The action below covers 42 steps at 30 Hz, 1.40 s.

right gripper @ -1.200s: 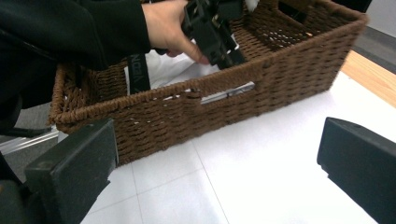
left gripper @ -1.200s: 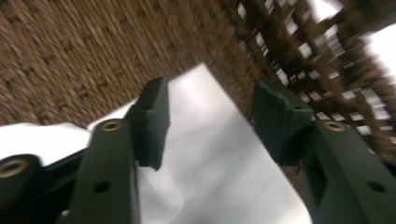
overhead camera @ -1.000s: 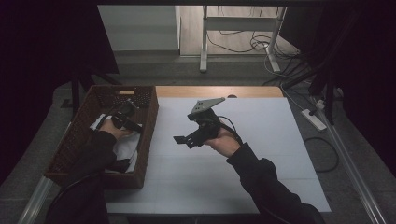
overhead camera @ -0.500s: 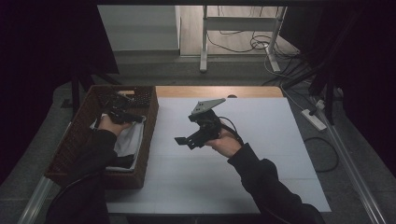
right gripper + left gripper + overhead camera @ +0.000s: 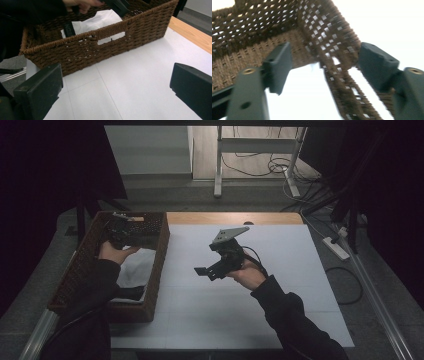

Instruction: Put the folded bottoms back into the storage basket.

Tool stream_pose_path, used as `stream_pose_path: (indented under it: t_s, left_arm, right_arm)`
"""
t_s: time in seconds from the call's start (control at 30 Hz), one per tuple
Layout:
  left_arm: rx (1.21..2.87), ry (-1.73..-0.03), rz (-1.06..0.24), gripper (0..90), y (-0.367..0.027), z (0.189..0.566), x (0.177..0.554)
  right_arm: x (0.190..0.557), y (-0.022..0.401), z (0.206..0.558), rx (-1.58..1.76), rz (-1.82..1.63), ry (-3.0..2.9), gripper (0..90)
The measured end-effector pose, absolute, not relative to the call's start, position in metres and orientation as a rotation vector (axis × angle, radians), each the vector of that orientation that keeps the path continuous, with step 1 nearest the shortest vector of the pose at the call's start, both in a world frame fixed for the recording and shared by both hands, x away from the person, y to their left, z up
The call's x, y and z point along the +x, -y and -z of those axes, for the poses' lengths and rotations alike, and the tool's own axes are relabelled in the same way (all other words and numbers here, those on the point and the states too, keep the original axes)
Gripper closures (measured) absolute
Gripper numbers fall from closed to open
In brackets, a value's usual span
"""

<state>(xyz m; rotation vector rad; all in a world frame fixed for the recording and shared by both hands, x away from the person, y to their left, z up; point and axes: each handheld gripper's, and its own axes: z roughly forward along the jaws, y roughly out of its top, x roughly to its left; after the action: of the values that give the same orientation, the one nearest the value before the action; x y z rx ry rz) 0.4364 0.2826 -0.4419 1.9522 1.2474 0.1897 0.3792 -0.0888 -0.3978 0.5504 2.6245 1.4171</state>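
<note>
A brown wicker basket (image 5: 161,254) stands at the table's left with a white cloth (image 5: 135,267) lying in it. The left gripper (image 5: 121,228) hangs over the basket's far end in the person's left hand. Its jaws have just been opening and stand apart in the left gripper view (image 5: 325,65), nothing between them, with the basket's wall (image 5: 262,32) and the cloth (image 5: 297,95) beyond. The right gripper (image 5: 207,271) hovers open over the table's middle, pointing left at the basket (image 5: 112,47); its jaws (image 5: 117,85) are wide and empty. The cloth (image 5: 97,21) shows over the rim.
A white sheet (image 5: 285,270) covers the table, with a wooden strip (image 5: 235,217) along the far edge. A power strip (image 5: 336,247) and cables lie on the floor at the right. A white table frame (image 5: 217,165) stands behind.
The left hand has lifted its gripper out of the basket and toward its far end, and the jaws have opened. The right gripper has stayed in place.
</note>
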Motion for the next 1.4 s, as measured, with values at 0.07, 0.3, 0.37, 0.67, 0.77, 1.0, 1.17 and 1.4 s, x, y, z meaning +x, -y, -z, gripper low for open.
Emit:
stream_pose_path:
  t_s: [0.07,0.3,0.37,0.67,0.77,1.0,1.17,1.4]
  left_arm:
    - [1.938,-1.235,-0.179,17.5,-0.283,0.438,0.428]
    - [1.967,-1.215,-0.274,2.4,-0.284,0.422,0.397]
    - [1.952,-1.207,-0.294,1.5,-0.286,0.419,0.389]
    - [1.938,-1.163,-0.350,0.0,-0.289,0.411,0.358]
    - [1.911,-1.151,-0.361,0.0,-0.291,0.410,0.348]
    - [1.901,-1.153,-0.357,0.0,-0.290,0.410,0.327]
    - [1.914,-1.142,-0.377,0.0,-0.287,0.410,0.310]
    - [1.884,-1.151,-0.392,0.0,-0.290,0.409,0.285]
  right_arm:
    - [0.378,0.092,0.397,0.555,-1.412,-2.622,0.0]
    - [0.373,0.102,0.397,0.581,-1.405,-2.617,0.0]
    - [0.372,0.103,0.398,0.593,-1.402,-2.614,0.0]
    - [0.369,0.110,0.402,0.622,-1.389,-2.610,0.0]
    - [0.367,0.113,0.403,0.631,-1.394,-2.603,0.0]
    - [0.363,0.125,0.407,0.661,-1.388,-2.598,0.0]
    - [0.360,0.134,0.410,0.684,-1.380,-2.593,0.0]
    - [0.352,0.152,0.414,0.734,-1.380,-2.573,0.0]
